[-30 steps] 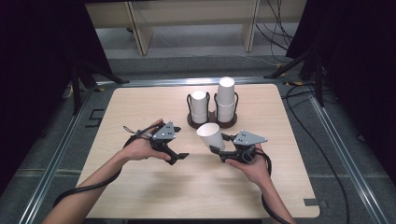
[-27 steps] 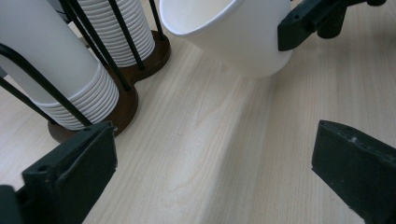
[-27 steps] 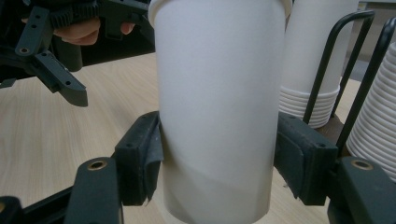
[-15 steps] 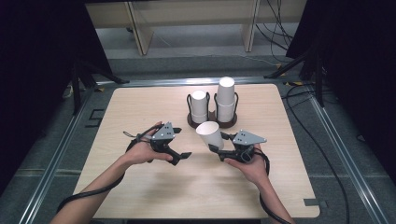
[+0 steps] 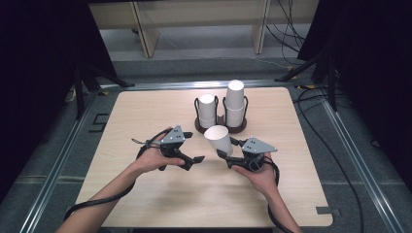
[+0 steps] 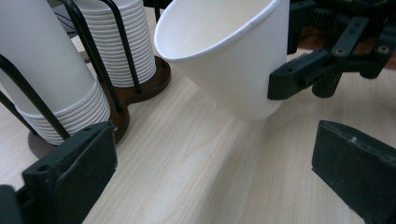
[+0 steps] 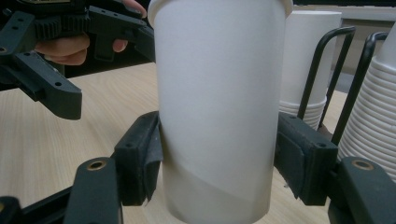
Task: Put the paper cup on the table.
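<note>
So the right gripper [image 5: 227,148] has a single white paper cup [image 5: 218,140] pinched low on its body, jaws closed in on both sides of it, and the cup is tipped so its open mouth leans toward the left hand. My guess is that grabbing it near the base keeps the rim free and stops the thin wall from crushing up top, plus it leaves the mouth clear for the other hand. In the right gripper view the pads sit flat against the cup's wall on either side, so that grip looks solid. The left gripper [image 5: 193,161] hangs just beside it over the desk [image 5: 145,116], jaws spread wide with nothing between them, lined up on the cup but not touching. Behind the cup is the dark wire cup rack [image 5: 219,127], with a short stack of cups [image 5: 207,110] on one side and a taller stack [image 5: 234,104] on the other; the held cup is close to the rack's front, so pulling back toward the person looks safer than swinging forward. Plenty of bare desk on both sides and in front of the hands, and the edges are well apart from the action.
</note>
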The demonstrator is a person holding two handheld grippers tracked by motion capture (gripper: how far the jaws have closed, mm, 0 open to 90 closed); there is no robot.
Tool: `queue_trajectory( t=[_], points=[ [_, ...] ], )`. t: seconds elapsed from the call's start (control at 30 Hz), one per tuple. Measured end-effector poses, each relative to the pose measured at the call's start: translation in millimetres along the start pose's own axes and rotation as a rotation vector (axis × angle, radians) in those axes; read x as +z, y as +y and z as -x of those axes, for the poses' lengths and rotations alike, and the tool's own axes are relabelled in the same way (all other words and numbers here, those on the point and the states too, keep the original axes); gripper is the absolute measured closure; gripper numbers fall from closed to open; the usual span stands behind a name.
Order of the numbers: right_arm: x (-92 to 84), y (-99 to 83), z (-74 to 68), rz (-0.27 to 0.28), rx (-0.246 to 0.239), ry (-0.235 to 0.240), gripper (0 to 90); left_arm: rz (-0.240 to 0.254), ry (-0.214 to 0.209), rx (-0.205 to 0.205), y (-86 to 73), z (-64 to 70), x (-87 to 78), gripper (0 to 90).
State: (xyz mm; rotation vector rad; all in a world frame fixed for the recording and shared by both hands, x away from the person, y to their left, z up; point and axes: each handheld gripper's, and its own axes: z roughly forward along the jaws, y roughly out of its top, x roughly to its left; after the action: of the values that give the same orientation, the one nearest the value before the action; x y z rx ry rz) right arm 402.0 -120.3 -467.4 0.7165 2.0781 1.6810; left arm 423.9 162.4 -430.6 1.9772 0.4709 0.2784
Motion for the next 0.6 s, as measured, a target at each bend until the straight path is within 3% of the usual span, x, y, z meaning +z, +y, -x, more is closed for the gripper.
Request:
queue_trajectory(
  t=[0.03,0.1,0.13,0.17,0.23,0.27,0.3,0.37,0.53,0.6],
  points=[
    [0.6,0.1,1.4,0.017,-0.025,-0.007,36.4,0.014,-0.007,-0.020,0.1,0.0,0.8,0.0],
    [0.8,-0.8,-2.0,-0.001,0.020,0.006,36.3,0.012,-0.002,-0.039,0.7,-0.2,1.8,0.0],
    [2.3,-1.4,-0.1,0.017,-0.015,0.000,36.3,0.013,0.003,-0.044,1.1,-0.6,3.1,0.0],
    [2.2,-2.2,-2.4,-0.015,0.019,0.011,36.2,0.013,0.005,-0.049,1.6,-0.7,4.1,0.0],
    [3.5,-3.4,-2.3,-0.028,0.012,0.008,36.3,0.011,0.000,-0.059,3.1,-0.8,7.1,0.0],
    [5.2,-4.0,0.3,-0.001,-0.032,-0.008,36.3,0.019,-0.002,-0.059,3.8,-1.2,9.1,0.0],
    [6.1,-5.1,-2.1,-0.013,0.019,0.019,36.3,0.011,0.001,-0.061,5.2,-1.2,9.8,0.0],
    [8.2,-6.0,-0.8,0.013,-0.011,-0.001,36.3,0.025,-0.001,-0.076,7.4,-1.4,13.2,0.0],
    [5.9,-5.5,-1.1,-0.018,-0.020,-0.010,36.3,0.042,-0.014,-0.107,12.0,0.1,18.3,0.0],
    [6.9,-5.5,-1.2,0.005,-0.031,-0.016,36.3,0.047,-0.015,-0.105,14.2,0.9,19.4,0.0]
  ],
)
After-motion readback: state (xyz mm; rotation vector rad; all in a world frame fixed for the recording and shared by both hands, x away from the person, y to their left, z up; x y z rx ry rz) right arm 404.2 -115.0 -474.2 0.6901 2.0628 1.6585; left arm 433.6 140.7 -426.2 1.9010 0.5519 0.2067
